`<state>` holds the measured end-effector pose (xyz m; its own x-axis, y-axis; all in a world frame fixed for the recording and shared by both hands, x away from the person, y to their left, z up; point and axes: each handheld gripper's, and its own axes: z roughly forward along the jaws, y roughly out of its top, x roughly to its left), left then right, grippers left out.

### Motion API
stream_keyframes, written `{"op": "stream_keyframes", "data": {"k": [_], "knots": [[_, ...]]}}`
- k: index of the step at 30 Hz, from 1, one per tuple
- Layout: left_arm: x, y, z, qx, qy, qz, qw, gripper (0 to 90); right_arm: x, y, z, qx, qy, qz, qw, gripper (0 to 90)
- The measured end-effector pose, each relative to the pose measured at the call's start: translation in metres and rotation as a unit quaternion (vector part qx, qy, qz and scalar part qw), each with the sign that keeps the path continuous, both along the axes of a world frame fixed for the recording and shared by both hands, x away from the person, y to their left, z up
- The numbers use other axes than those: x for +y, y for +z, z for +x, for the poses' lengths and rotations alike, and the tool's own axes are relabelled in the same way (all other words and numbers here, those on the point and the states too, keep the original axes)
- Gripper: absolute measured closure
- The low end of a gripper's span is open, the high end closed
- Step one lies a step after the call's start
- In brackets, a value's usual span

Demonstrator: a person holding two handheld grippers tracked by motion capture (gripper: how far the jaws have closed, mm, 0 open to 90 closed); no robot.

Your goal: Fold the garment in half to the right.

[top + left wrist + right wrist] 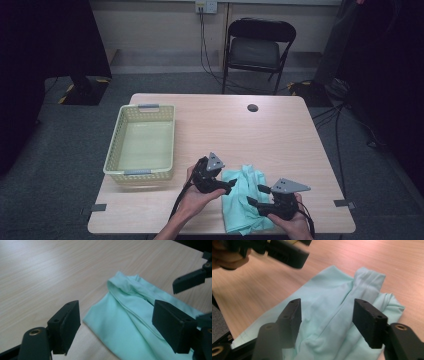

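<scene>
Cloth (244, 199), mint, lower centre of table (280, 130), long axis toward frame bottom. Left tongs (231, 185) at its left edge, right tongs (255, 196) over it; both open, empty.

A pale green plastic basket (142, 142) sits on the light wooden desk (240, 130) at its left; a crumpled mint-green cloth (245, 197) lies to its right at the near edge. A black folding chair (257, 47) stands behind the desk.

A bare recording room, lab-like.

I work at a light wooden surface (280, 125) on grey carpet (60, 150), facing a folding chair (257, 50), a wall socket (206, 6) with trailing cables (340, 112), and dark screens (45, 40) at the sides.
</scene>
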<state>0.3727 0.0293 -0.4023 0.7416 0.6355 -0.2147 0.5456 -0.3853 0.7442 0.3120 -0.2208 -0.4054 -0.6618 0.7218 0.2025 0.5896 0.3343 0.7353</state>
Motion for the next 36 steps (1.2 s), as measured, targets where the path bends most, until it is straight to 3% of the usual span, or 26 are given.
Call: {"op": "stream_keyframes", "data": {"k": [2,5,12,13,16,17,18,20,25,30,36], "knots": [[-0.001,-0.004,-0.008,0.003,-0.004,0.009,0.9999,24.0,0.003,0.002,0.005,-0.002,0.002,0.0,1.0,49.3],[-0.002,-0.006,-0.011,0.012,-0.008,-0.003,0.9999,24.6,0.007,0.002,0.007,0.0,0.005,0.001,1.0,51.2],[-0.012,-0.025,-0.014,0.017,-0.021,0.03,0.9992,25.8,0.023,-0.007,0.015,0.011,0.014,-0.025,0.9995,52.7],[-0.014,-0.031,-0.013,0.03,-0.018,0.037,0.9987,26.2,0.025,-0.008,0.016,0.013,0.014,-0.028,0.9994,52.8],[-0.014,-0.034,-0.013,0.034,-0.012,0.043,0.9984,27.1,0.027,-0.012,0.018,0.019,0.01,-0.029,0.9993,52.7],[-0.015,-0.037,-0.012,0.034,-0.006,0.059,0.9977,27.8,0.029,-0.014,0.019,0.023,0.009,-0.027,0.9993,52.4],[-0.015,-0.037,-0.012,0.034,-0.006,0.059,0.9977,27.8,0.029,-0.014,0.019,0.023,0.009,-0.027,0.9993,52.4],[-0.015,-0.042,-0.01,0.048,0.007,0.071,0.9963,26.1,0.033,-0.016,0.019,0.024,0.014,-0.037,0.9989,50.6],[-0.014,-0.044,-0.01,0.039,0.008,0.067,0.997,23.8,0.037,-0.019,0.02,0.025,0.013,-0.05,0.9984,44.1],[-0.014,-0.045,-0.01,0.034,0.008,0.065,0.9973,22.1,0.04,-0.024,0.018,0.022,0.011,-0.064,0.9976,43.1],[-0.013,-0.048,-0.009,0.025,0.006,0.064,0.9976,18.9,0.041,-0.028,0.012,0.004,-0.007,-0.084,0.9964,53.7]]}}
